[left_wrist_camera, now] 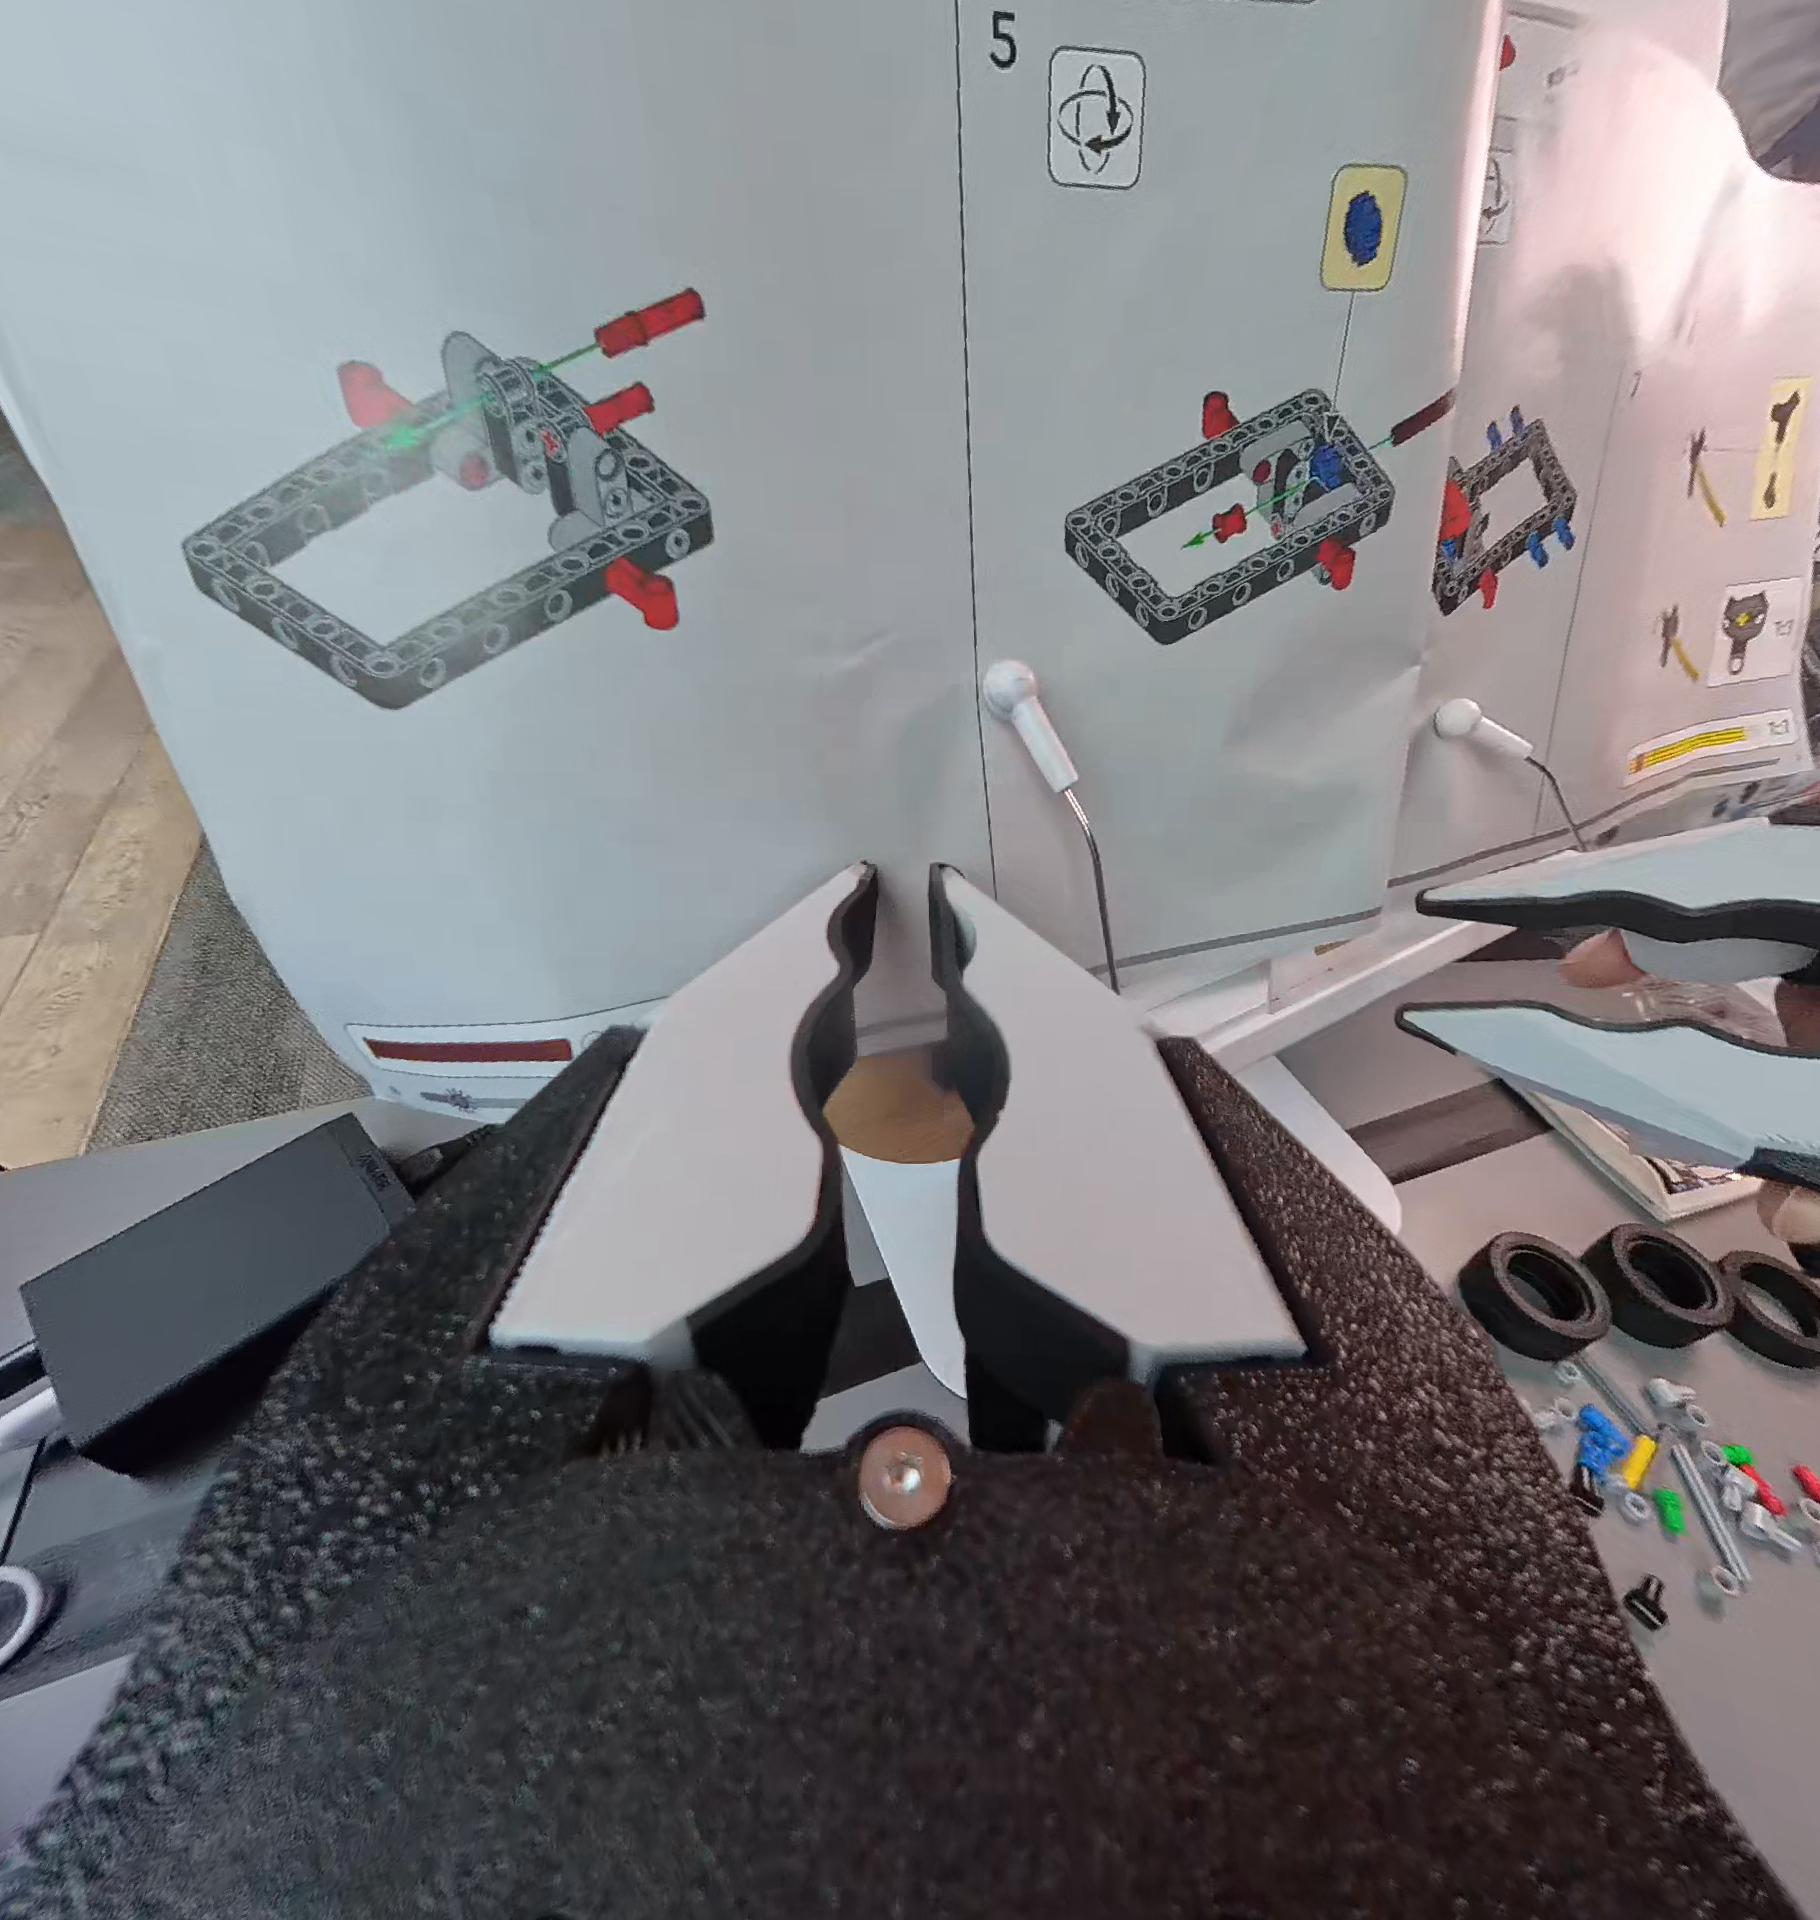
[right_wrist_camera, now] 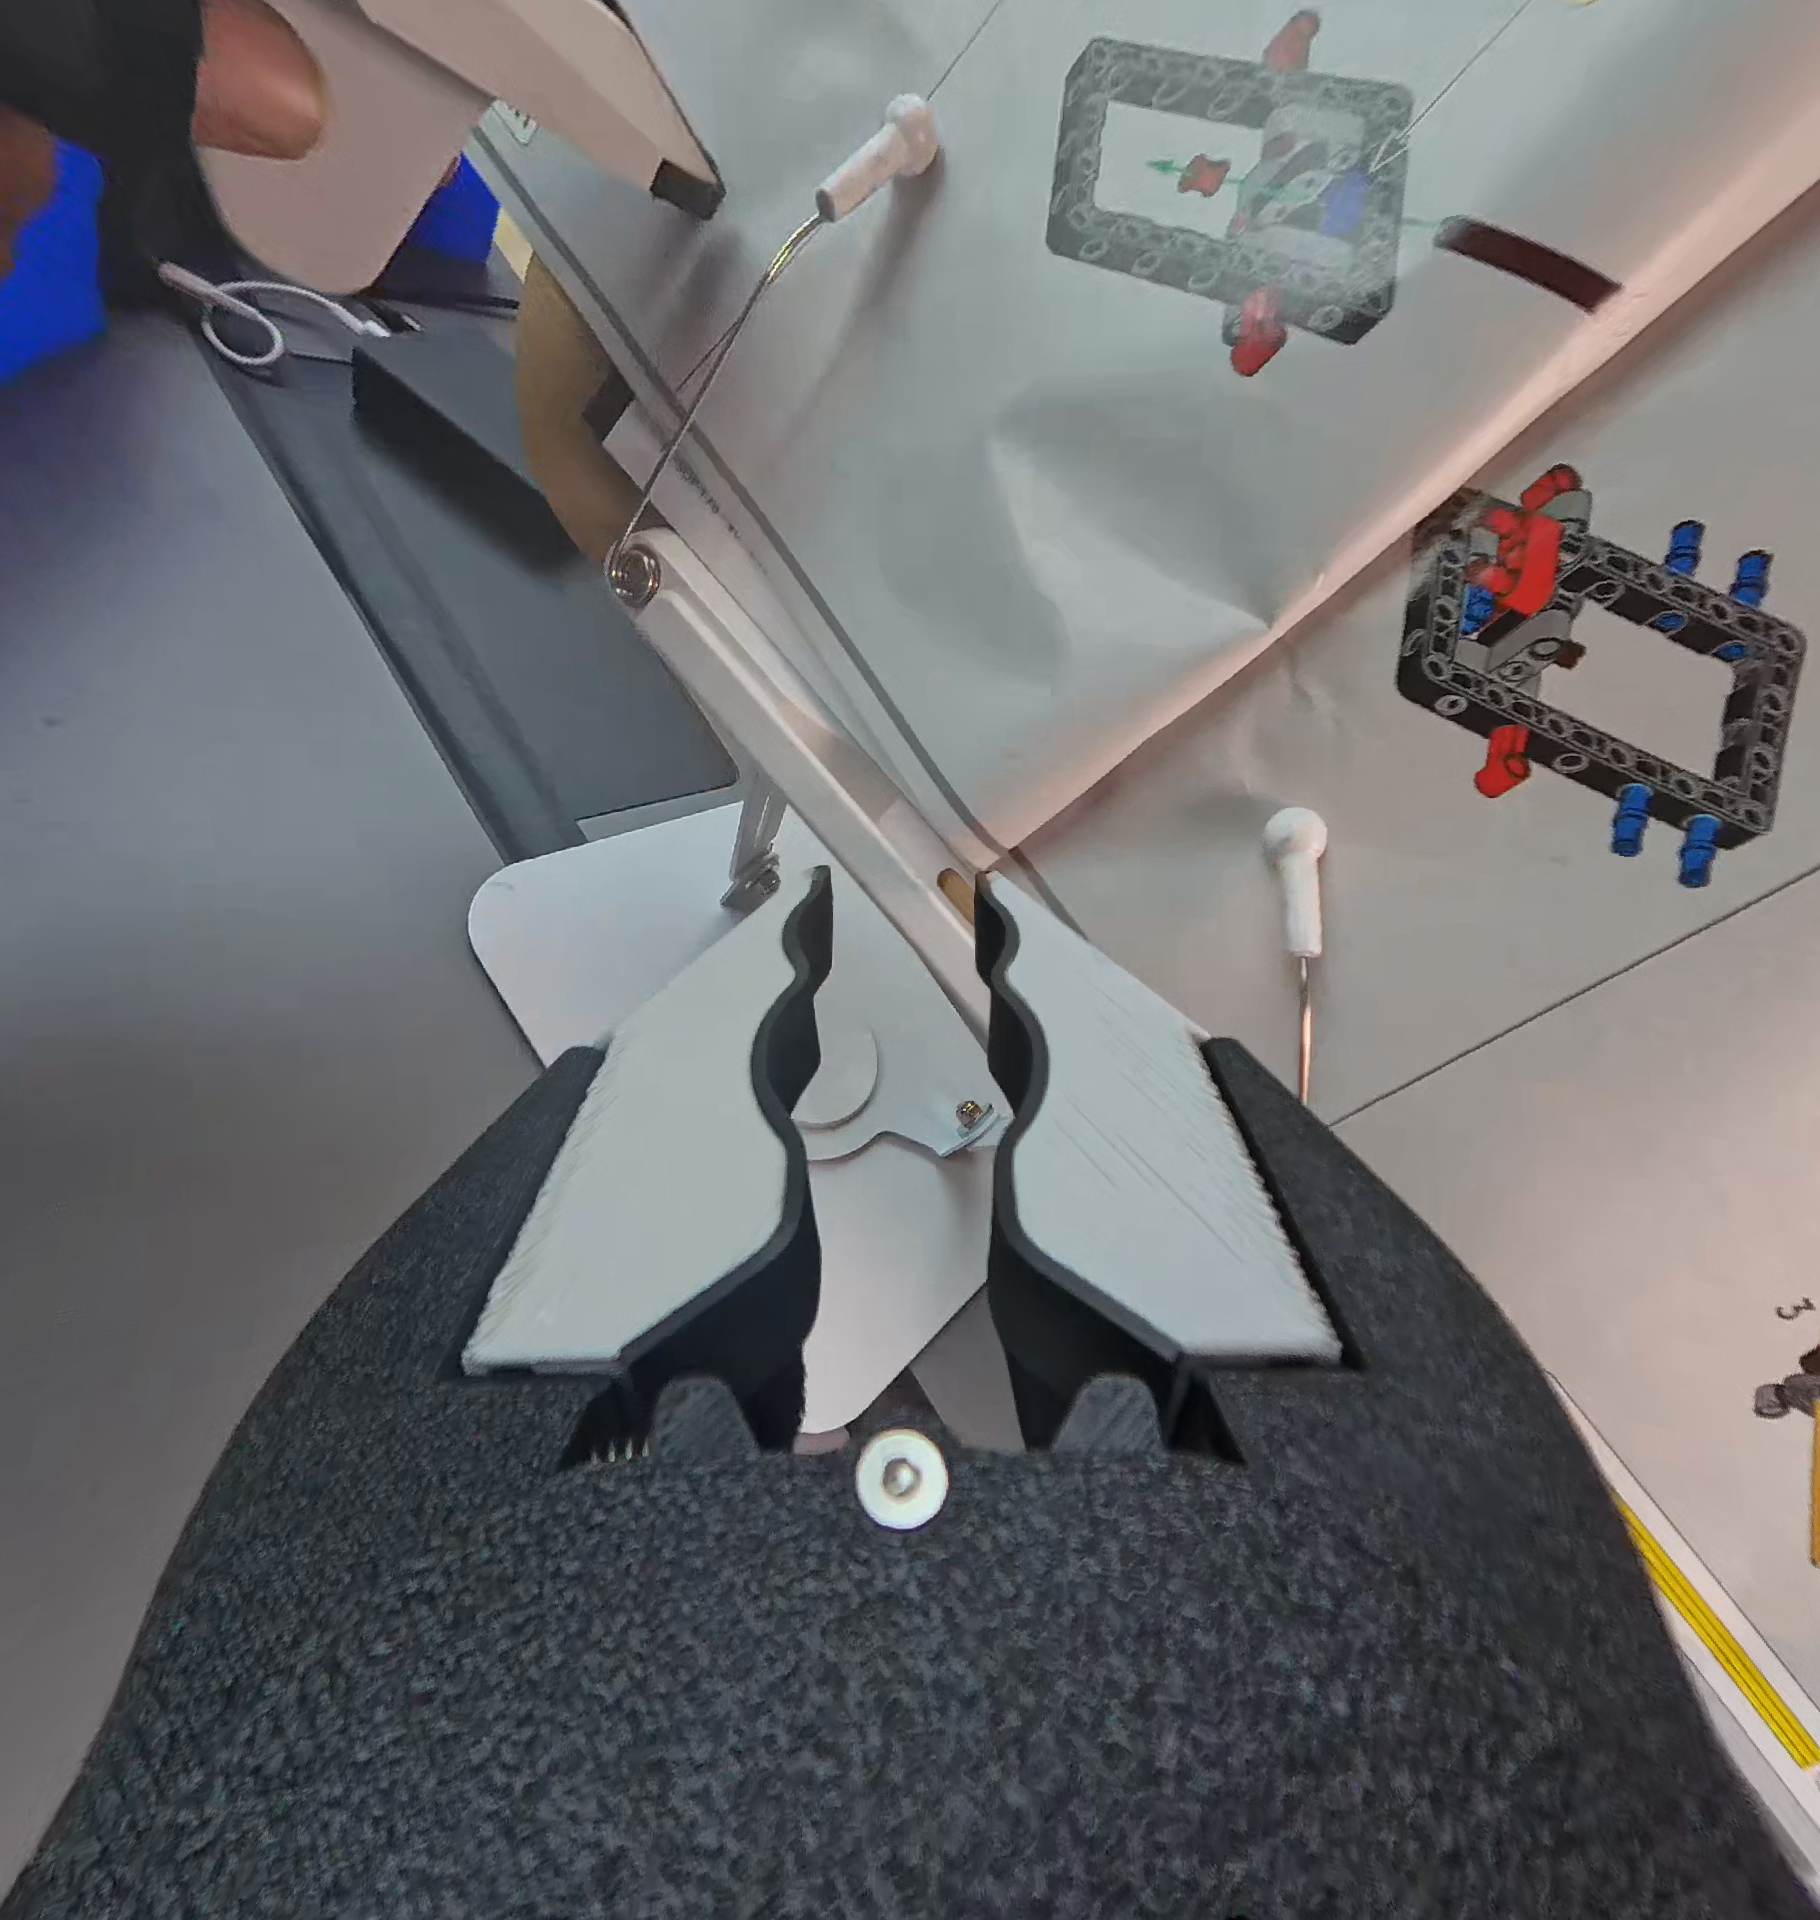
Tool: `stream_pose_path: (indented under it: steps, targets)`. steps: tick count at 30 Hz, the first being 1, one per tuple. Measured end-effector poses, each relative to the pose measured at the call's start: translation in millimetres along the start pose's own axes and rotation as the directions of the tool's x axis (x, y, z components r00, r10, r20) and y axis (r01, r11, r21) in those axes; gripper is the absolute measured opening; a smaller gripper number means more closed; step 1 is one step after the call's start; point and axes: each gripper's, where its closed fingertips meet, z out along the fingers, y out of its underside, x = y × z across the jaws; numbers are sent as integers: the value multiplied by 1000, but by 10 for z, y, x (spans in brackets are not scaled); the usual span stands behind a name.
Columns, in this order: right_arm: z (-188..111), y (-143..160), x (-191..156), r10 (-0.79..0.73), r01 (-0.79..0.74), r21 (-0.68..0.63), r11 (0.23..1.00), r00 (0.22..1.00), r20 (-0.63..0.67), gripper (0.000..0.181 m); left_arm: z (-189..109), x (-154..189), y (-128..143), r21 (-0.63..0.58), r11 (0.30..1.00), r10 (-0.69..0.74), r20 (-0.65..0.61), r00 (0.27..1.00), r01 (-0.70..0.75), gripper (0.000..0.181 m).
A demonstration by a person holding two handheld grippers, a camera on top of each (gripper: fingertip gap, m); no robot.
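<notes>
An open instruction booklet (left_wrist_camera: pixel 677 675) with building diagrams stands on a white book stand (left_wrist_camera: pixel 1321 1101), held by two white page clips on wires (left_wrist_camera: pixel 1025 712). My left gripper (left_wrist_camera: pixel 903 875) points straight at the lower middle of the page, its fingers a narrow gap apart and empty. My right gripper (right_wrist_camera: pixel 904 883) is open and empty, tilted, with the stand's white arm (right_wrist_camera: pixel 781 717) running between its fingertips. It also shows in the left wrist view (left_wrist_camera: pixel 1415 961), at the booklet's lower right. The booklet (right_wrist_camera: pixel 1145 499) fills the right wrist view.
Three black tyres (left_wrist_camera: pixel 1654 1288) and a scatter of small coloured pins and axles (left_wrist_camera: pixel 1695 1475) lie on the grey table at right. A black power adapter (left_wrist_camera: pixel 210 1278) sits at left. A blue bin (right_wrist_camera: pixel 23 281) and a white cable (right_wrist_camera: pixel 241 322) lie beyond. Left tips to right tips: about 15 centimetres. From the left gripper's tips to the black power adapter (left_wrist_camera: pixel 210 1278) is close to 30 centimetres. It is also in sight in the right wrist view (right_wrist_camera: pixel 489 396).
</notes>
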Motion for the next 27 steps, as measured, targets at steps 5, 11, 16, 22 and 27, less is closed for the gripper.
stream_pose_path:
  steps: [5, 11, 16, 22, 27]
  targets:
    - [96, 24, -92, -5, 4, -21, 1000, 1000, -19, 29, 60, -87, 1, -28, 999, 39, 18, 999, -39, 0]
    - [96, -8, -131, 40, -41, -42, 998, 999, -14, 31, 39, -60, -33, -66, 997, 37, -20, 999, -38, 17]
    - [-374, -189, -212, 213, -215, 119, 969, 977, 29, 31, -535, 382, -315, 136, 990, 59, -152, 987, -38, 31]
    - [-1234, -94, -672, 302, -327, 206, 923, 943, 141, 28, -1338, 1037, 28, 154, 981, 162, -317, 934, -118, 52]
    - [-1952, 57, -1223, 325, -379, 222, 898, 914, 244, 17, -2040, 1394, 418, 208, 969, 213, -430, 877, -134, 31]
